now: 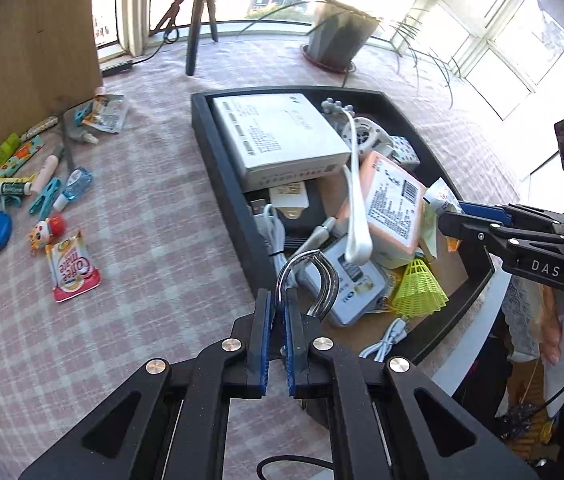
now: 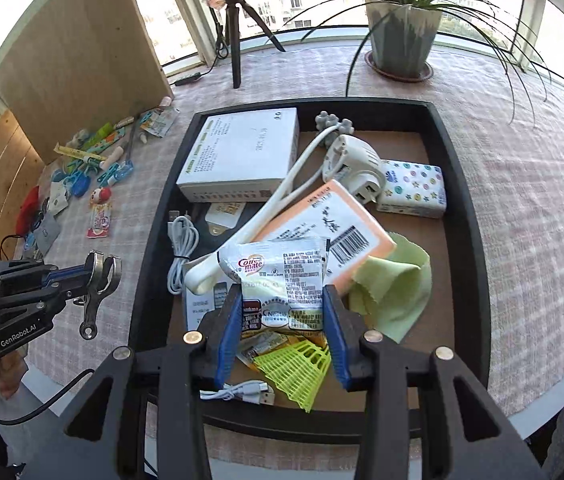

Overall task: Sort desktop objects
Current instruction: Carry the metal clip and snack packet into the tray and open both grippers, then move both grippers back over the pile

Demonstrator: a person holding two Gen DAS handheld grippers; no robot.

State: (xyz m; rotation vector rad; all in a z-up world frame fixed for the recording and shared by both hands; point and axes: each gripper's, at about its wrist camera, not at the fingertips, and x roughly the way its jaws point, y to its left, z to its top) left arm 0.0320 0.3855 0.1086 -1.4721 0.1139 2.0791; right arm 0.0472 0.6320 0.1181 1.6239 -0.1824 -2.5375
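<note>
The left gripper's (image 1: 278, 312) fingers clamp a shiny metal eyelash curler (image 1: 313, 280) and the right gripper's (image 2: 282, 320) fingers clamp a white Coffee-mate sachet (image 2: 282, 280) over the cluttered black tray (image 2: 150, 280) at the table's near edge.

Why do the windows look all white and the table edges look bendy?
Left wrist view: the windows glare white with daylight, the plant pot looks smeared, and the black tray bows from the fisheye lens. Right wrist view: sharper, though the tray's rim curves too and the corners go dark.
</note>
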